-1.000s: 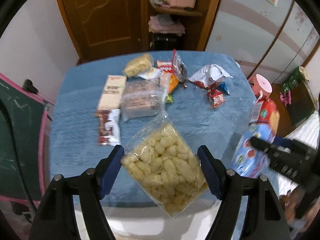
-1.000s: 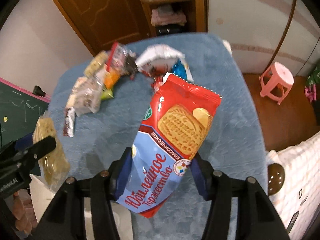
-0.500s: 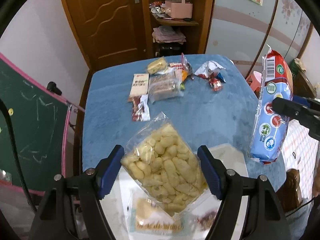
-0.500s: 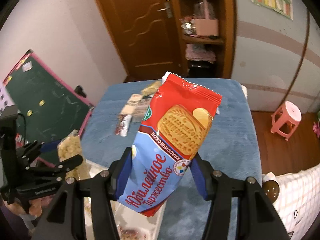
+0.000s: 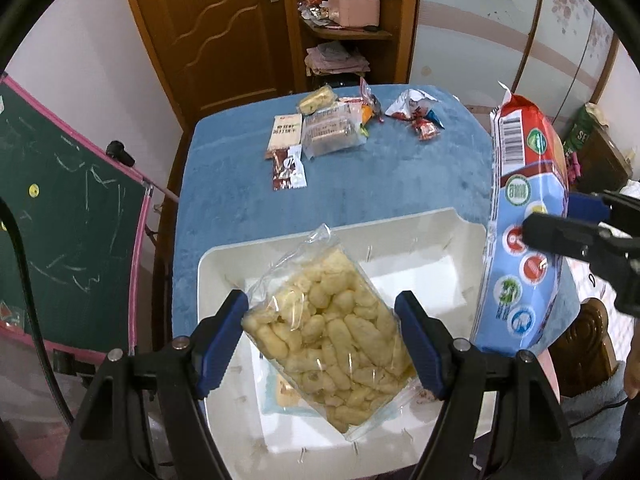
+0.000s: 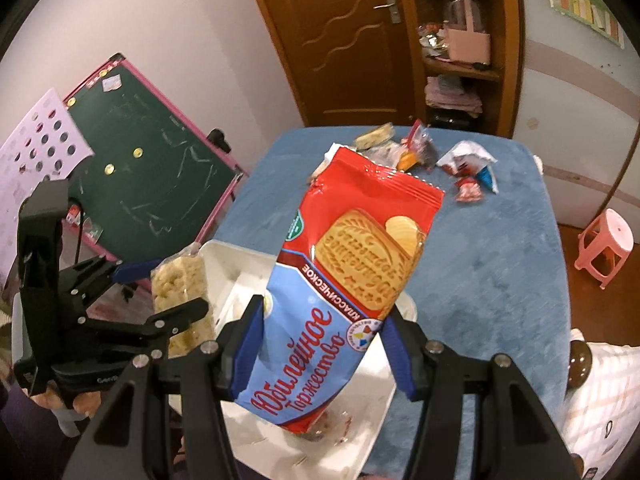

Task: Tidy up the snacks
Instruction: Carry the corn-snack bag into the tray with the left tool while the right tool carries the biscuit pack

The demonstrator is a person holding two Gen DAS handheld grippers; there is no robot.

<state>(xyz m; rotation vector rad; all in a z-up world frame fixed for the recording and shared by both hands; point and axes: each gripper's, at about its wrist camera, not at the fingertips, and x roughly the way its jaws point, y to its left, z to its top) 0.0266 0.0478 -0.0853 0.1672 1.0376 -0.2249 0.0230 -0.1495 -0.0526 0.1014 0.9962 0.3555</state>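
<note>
My left gripper (image 5: 322, 340) is shut on a clear bag of pale puffed snacks (image 5: 328, 328), held above a white bin (image 5: 420, 232) at the near edge of the blue table (image 5: 360, 192). In the right wrist view that bag (image 6: 180, 280) and the left gripper (image 6: 160, 292) show at the left. My right gripper (image 6: 320, 344) is shut on a red and blue biscuit bag (image 6: 348, 280), hanging over the bin (image 6: 248, 264). The left wrist view shows this bag (image 5: 520, 240) at the right. A small packet (image 5: 284, 392) lies in the bin.
Several snack packets (image 5: 332, 132) lie at the table's far end, with red wrappers (image 5: 416, 120) to their right. A green chalkboard (image 5: 68, 232) stands left of the table, a pink stool (image 6: 604, 248) to its right. A wooden door (image 5: 224, 28) and shelf stand behind.
Both grippers have pulled back from the far snacks toward the near table edge with their bags. The white bin has come into view beneath them. The biscuit bag now hangs more upright.
</note>
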